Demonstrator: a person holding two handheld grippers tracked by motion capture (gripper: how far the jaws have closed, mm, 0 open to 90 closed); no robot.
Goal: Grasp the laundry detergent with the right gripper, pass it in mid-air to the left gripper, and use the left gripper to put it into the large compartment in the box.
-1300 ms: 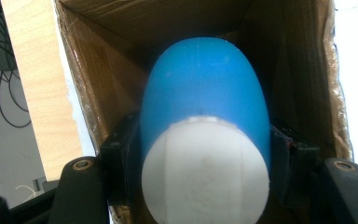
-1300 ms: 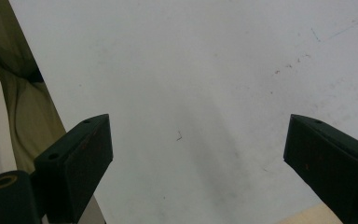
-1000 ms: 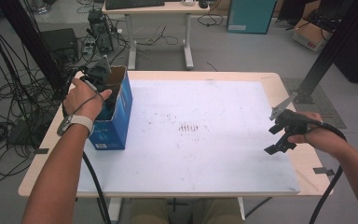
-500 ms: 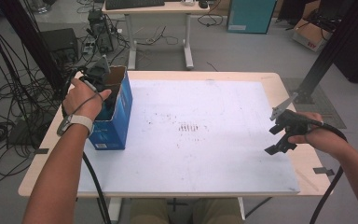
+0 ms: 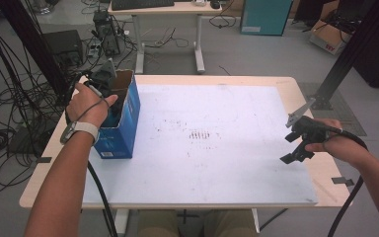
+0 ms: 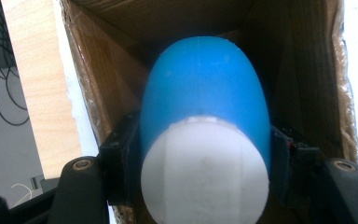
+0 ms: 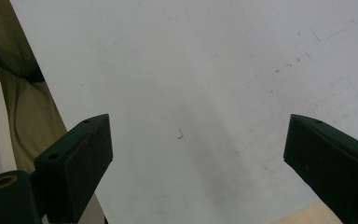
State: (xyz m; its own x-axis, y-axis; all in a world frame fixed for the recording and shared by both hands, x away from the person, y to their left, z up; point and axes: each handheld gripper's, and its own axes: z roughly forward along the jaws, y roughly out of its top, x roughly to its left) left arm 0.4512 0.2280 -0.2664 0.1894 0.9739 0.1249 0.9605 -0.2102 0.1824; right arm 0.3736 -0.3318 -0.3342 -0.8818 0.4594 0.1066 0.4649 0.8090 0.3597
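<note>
Your left gripper (image 6: 205, 158) is clamped on a blue-and-white egg-shaped object (image 6: 205, 140), pads pressed on both its sides, white end toward the camera. It's held inside the open top of the blue cardboard box (image 5: 123, 123) at the table's (image 5: 296, 86) left edge. Your right gripper (image 7: 200, 154) has its jaws spread wide with nothing between them, over the white mat (image 5: 217, 148) near the right edge.

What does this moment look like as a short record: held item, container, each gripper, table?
held item: blue rounded plastic object with a white end
container: open blue cardboard box, at the table's left edge
left gripper: shut on the object, inside the box opening
right gripper: open, nothing between its jaws, over the sheet
table: white sheet on light wooden top
</note>
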